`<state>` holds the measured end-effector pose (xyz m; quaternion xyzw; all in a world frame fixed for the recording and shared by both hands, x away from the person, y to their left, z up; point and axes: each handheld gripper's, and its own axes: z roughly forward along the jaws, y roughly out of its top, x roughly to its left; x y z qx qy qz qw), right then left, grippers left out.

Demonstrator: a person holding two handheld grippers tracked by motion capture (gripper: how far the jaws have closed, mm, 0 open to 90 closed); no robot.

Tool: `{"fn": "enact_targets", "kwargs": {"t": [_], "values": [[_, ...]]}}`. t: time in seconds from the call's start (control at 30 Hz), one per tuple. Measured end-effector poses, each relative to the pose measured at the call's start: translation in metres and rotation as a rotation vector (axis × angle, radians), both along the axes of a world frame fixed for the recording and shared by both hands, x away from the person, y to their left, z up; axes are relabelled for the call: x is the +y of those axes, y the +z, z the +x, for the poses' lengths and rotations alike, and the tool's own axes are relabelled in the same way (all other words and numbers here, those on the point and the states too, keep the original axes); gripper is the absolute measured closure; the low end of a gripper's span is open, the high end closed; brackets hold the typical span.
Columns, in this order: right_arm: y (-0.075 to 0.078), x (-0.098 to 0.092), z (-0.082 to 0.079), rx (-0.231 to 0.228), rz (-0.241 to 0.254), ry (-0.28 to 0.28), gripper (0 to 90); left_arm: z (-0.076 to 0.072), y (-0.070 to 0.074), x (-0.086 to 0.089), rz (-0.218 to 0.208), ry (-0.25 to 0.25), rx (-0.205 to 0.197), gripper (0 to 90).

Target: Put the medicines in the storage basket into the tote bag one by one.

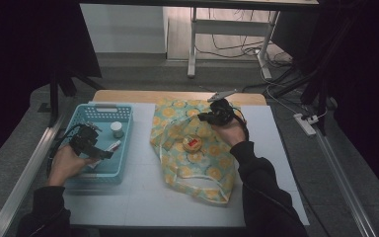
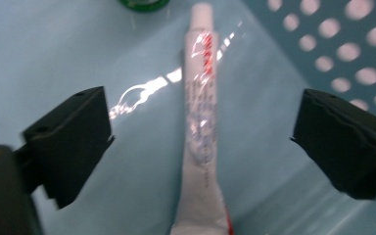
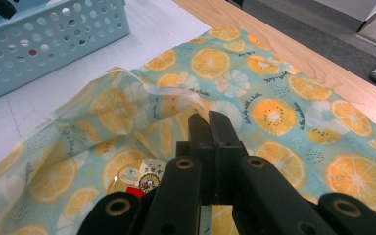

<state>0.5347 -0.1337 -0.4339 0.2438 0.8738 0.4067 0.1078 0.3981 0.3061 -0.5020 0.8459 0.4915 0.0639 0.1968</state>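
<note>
Here, the left gripper (image 2: 203, 142) hung with its jaws spread wide inside the light-blue perforated plastic basket (image 1: 124, 143) at the left of the high view, straddling a slim white squeeze tube with red print (image 2: 201, 122) that lay flat on the basket floor. No pad touched the tube; it ran up the centre of the left gripper view, cap toward the top, crimped end at the bottom edge. A round white-capped jar (image 1: 116, 129) stood farther back in the basket.

The right gripper (image 3: 209, 120) was pressed together on a fold of the mouth of the soft teal fabric bag printed with orange slices (image 3: 274, 117), lying on the tabletop (image 1: 143, 192) at centre frame. A small round tin with a red label (image 1: 192, 143) sat in the bag's opening.

Judgement: the tube looked light, glossy and soft-walled, likely to slip or squash under a hard pinch. Best taken across the mid-body, jaws square to its length, with gentle pressure. The bag cloth was limp and would sag once released.
</note>
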Motion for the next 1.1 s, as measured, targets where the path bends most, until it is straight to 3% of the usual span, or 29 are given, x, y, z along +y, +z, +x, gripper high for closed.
{"fn": "enact_targets", "kwargs": {"t": [0.33,0.5,0.6,0.73,1.1], "values": [[0.001,0.0,0.0,-0.002,0.0,0.003,90.0,0.006,-0.008,-0.003,0.077,-0.031,0.124,41.8],[0.0,0.0,-0.001,-0.001,0.001,0.002,90.0,0.006,-0.01,-0.002,0.08,-0.032,0.15,55.1],[0.0,0.0,-0.001,-0.001,0.001,0.002,90.0,0.006,-0.01,-0.001,0.059,-0.048,0.162,70.5],[0.0,0.001,-0.001,-0.004,0.001,0.004,90.0,0.007,-0.01,0.0,0.055,-0.036,0.16,73.4],[0.0,0.0,-0.001,-0.004,0.002,0.0,90.0,0.004,-0.002,0.012,-0.037,0.034,0.107,74.3]]}}
